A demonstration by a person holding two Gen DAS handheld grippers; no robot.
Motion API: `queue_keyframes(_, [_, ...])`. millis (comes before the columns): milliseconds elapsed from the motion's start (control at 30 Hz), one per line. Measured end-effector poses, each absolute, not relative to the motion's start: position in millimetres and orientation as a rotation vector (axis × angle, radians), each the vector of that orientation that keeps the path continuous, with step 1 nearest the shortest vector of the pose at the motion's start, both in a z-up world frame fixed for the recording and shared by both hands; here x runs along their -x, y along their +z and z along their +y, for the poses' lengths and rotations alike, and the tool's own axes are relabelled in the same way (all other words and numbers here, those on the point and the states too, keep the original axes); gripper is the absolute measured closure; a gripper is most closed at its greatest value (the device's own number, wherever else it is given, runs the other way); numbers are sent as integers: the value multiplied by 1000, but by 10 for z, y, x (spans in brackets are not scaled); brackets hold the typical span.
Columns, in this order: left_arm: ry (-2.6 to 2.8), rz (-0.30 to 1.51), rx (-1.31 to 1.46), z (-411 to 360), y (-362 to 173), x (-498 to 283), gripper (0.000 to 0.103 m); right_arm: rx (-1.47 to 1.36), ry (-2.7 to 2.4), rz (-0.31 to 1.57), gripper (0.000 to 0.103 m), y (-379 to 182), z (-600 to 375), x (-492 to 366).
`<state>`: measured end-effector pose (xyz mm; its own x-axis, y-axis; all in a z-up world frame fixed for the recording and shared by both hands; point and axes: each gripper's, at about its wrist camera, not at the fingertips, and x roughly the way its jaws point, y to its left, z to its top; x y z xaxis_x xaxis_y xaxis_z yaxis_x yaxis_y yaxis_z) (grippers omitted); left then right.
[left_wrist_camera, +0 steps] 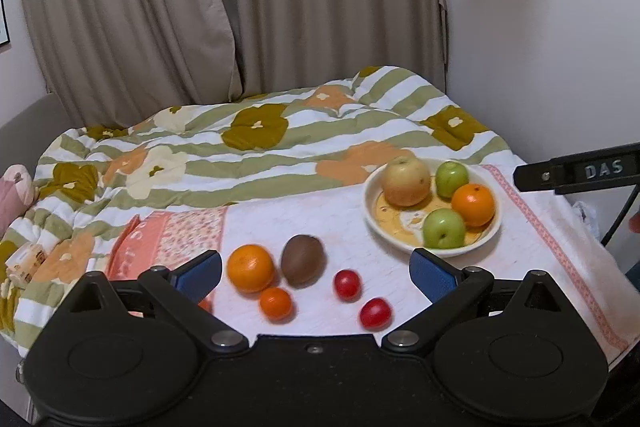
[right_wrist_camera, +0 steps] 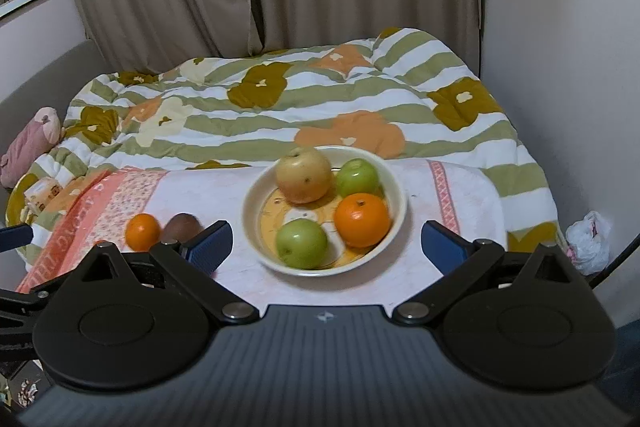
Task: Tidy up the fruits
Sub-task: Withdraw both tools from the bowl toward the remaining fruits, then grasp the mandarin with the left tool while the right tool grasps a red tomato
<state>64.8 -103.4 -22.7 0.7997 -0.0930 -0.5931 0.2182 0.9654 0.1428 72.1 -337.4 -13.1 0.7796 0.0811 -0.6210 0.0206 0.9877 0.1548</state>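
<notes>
A cream bowl (left_wrist_camera: 372, 215) (right_wrist_camera: 394, 187) on a white towel holds a large yellow apple (left_wrist_camera: 405, 181), two green apples (left_wrist_camera: 444, 228) and an orange (left_wrist_camera: 473, 205). Loose on the towel lie an orange (left_wrist_camera: 251, 267), a kiwi (left_wrist_camera: 302, 259), a small tangerine (left_wrist_camera: 275, 303) and two red tomatoes (left_wrist_camera: 347, 284). My left gripper (left_wrist_camera: 316, 273) is open, above the loose fruit. My right gripper (right_wrist_camera: 326, 243) is open, just in front of the bowl. The loose orange (right_wrist_camera: 142, 231) and the kiwi (right_wrist_camera: 182, 225) also show in the right wrist view.
The towel (left_wrist_camera: 304, 215) lies on a bed with a flowered striped quilt (left_wrist_camera: 256, 143). Curtains hang behind. A pink plush toy (right_wrist_camera: 30, 143) and a small box (right_wrist_camera: 40, 193) lie at the left. A white plastic bag (right_wrist_camera: 588, 239) sits low at the right by the wall.
</notes>
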Motion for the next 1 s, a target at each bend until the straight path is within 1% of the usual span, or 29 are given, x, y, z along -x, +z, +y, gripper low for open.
queue_keyframes(333, [-196,599,-261,-607,-353,-665,1,-155,-25,676,0,-184,-2821,-541])
queue_keyframes(600, [-277,581,-313,-353,-690,-887,2,-200,-87,689,0,-529,-2408,-512])
queue_keyframes(667, [-300,591,-319,-304,-823,-984,6,-221,-109,694,0,-672,-2298,-528])
queue_keyframes(767, [-337,617,-316,-242,-988,-1135,9,-245,-132,710,0,-891,-2163,-577])
queue_keyframes(900, [-394,658,-327,-224,-1181,-1322,10,-285,-152,726,0,-1128,-2047,-659])
queue_keyframes(1000, [-438,682,-348,-247,-1299,-1420,18,-309,-151,737,0,-1266,-1989,-741])
